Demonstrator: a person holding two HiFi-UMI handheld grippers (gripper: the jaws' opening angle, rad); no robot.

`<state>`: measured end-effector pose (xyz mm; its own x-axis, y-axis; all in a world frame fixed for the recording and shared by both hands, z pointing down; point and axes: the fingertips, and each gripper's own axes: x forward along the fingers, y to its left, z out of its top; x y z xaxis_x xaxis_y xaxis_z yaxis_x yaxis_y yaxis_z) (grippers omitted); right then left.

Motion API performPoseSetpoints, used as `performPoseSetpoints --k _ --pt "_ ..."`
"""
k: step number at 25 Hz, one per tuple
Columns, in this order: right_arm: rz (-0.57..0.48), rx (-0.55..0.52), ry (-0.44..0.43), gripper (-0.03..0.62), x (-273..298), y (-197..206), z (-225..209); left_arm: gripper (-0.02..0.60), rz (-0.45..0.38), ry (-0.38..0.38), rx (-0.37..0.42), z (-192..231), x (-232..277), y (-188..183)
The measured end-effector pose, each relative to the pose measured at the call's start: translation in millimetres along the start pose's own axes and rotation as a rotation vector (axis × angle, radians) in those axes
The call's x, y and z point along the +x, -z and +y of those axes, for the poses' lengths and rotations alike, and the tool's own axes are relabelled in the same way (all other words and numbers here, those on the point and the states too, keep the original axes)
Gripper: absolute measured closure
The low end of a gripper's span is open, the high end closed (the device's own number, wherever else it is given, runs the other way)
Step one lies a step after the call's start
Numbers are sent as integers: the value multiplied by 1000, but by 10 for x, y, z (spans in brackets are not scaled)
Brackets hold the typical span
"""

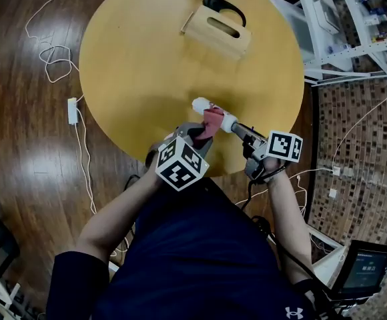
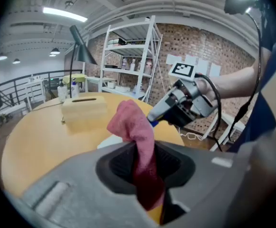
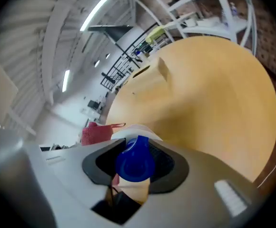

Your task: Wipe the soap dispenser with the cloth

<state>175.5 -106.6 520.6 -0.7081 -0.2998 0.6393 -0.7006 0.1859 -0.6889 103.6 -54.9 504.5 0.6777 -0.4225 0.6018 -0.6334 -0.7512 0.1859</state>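
Observation:
The soap dispenser point(image 1: 207, 107), a white bottle with a blue pump head point(image 3: 135, 159), lies level in the air above the near edge of the round table. My right gripper point(image 1: 238, 129) is shut on its pump end, and the white body point(image 3: 139, 129) points away from the jaws. My left gripper point(image 1: 199, 136) is shut on a pink-red cloth point(image 1: 213, 121), which lies against the bottle's middle. In the left gripper view the cloth point(image 2: 137, 127) stands up out of the jaws and hides most of the bottle point(image 2: 110, 141). In the right gripper view the cloth point(image 3: 96, 133) shows left of the bottle.
The round yellow table point(image 1: 140, 65) carries a wooden tissue box point(image 1: 219, 31) and a black lamp base point(image 1: 223, 7) at its far side. White shelving point(image 1: 343, 19) stands to the right. Cables and a power strip point(image 1: 73, 110) lie on the dark wood floor at left.

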Motion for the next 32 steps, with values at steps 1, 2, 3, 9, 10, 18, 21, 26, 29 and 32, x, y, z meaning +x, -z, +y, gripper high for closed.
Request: performPoseSetpoints --k 1,2,3,9,10,18,21,26,29,32 --pt "-27 50 -25 454 0 70 -8 491 -2 7 38 -38 61 -63" --pt "-48 84 -43 454 2 137 -11 491 3 18 74 -76 124 -95" --pt "-65 110 -53 454 1 195 -16 491 16 31 99 -106 183 -96" --pt "-99 213 -57 456 -78 384 -104 492 203 -38 69 379 295 428" --pt "-98 190 -68 456 -82 383 -89 492 240 -66 69 503 290 537" --pt "-137 343 -65 456 -73 505 -87 492 176 0 216 -2 223 171" --pt "-150 396 -73 456 -93 525 -146 492 112 61 297 -378 210 -21" --pt "-143 375 -74 456 -78 523 -111 492 132 7 235 -64 242 109" --pt "-130 336 -78 456 -64 519 -81 492 232 -113 167 547 307 440" --pt "-132 402 -52 456 -70 569 -91 492 285 -155 129 843 317 632"
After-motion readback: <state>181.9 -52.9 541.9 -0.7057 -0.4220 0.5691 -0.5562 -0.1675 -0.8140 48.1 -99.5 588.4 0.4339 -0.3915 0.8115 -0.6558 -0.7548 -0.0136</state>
